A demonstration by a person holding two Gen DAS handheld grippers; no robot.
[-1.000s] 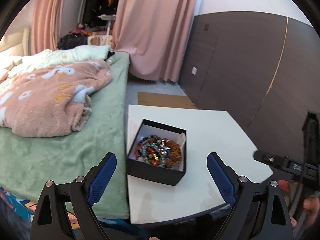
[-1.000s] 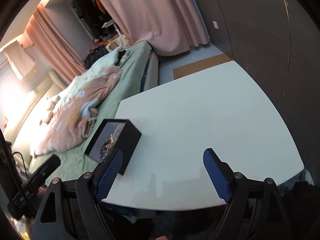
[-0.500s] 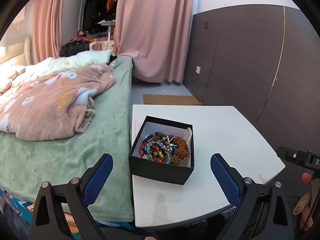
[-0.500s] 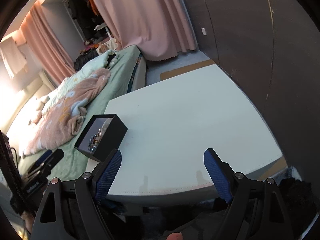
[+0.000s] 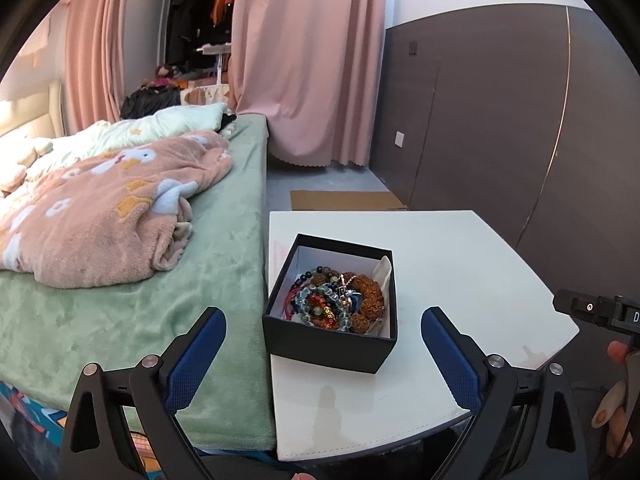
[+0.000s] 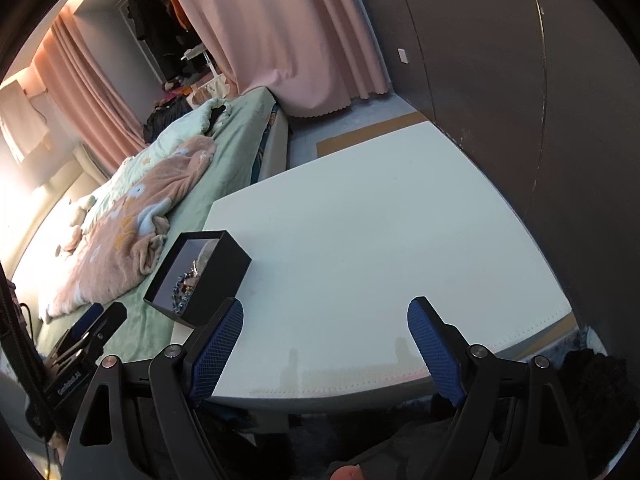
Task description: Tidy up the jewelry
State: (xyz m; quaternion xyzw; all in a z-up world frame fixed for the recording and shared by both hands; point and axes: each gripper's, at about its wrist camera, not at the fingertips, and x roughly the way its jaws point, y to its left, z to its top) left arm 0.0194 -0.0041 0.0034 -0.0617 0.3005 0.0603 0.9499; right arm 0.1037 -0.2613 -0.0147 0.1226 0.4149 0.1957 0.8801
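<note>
Black card forms the open jewelry box [image 5: 334, 344] we face, standing on the white table [image 5: 448, 264] near its left edge, just beside the green bedspread [image 5: 132, 312]. From our left wrist view the box sits a little skewed to the table: its near wall runs slightly downhill to the right, and its sides run away from us toward the pink curtain [image 5: 304, 60]. Its footprint looks close to square, so we cannot name a clear long axis. Inside, against a white lining, lies a tangled heap of bead bracelets [image 5: 336, 300]: blue-grey beads, red and gold ones, large knobbly brown beads on the right. They fill the nearer half of the box.

Our left gripper [image 5: 323, 354] hangs just short of the box with its blue pads spread wide, one off each near corner, touching nothing. Our right gripper [image 6: 325, 346] hovers over the table's near edge, its fingers likewise wide apart and empty; from there we see the box [image 6: 216, 276] off to the left, one corner pointing toward the middle of the table. A pink patterned blanket [image 5: 92, 216] lies bunched on the bed.
</note>
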